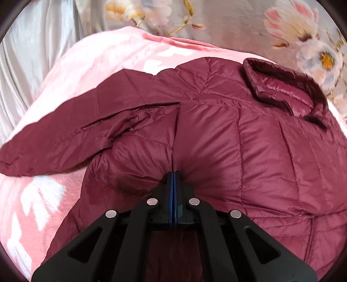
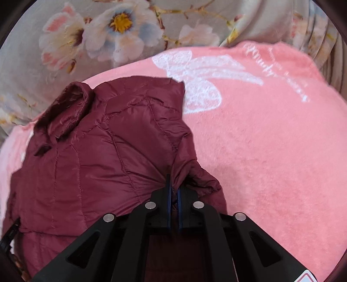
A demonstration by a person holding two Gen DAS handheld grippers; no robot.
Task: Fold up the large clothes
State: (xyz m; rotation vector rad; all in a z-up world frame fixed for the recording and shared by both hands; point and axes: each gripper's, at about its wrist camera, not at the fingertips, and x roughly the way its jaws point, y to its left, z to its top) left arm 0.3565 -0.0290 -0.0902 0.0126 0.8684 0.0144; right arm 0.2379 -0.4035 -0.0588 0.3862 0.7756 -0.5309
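**Jacket pinched by both grippers on the pink blanket**

Jacket (image 1: 249, 138), a dark red quilted puffer, lies spread across a pink blanket (image 1: 91, 71) that bears white printed motifs. Its stand-up collar (image 1: 288, 91) sits toward the blanket's far edge, close to where the pink fabric meets a grey floral sheet (image 1: 227, 17). In the left wrist view one sleeve (image 1: 54, 147) stretches out toward the blanket's left side, lying flat on the pink pile with its cuff end near the left edge of the picture.

The left gripper (image 1: 173, 173) points down into the body of the jacket. Its blue-padded jaws are pressed together, and the shiny fabric radiates in tight creases from the fingertips, so a fold of the shell is nipped between them.

The right gripper (image 2: 174, 184) sits at the jacket's other side, at the border of the garment nearest the open stretch of blanket. Its jaws are nearly together, with a bunched ridge of red fabric visibly caught between the blue pads; puckers fan out from that spot as well. To the right of this grip the blanket is bare apart from a white butterfly print (image 2: 201, 80) and some white script (image 2: 279, 67) near its far right corner.
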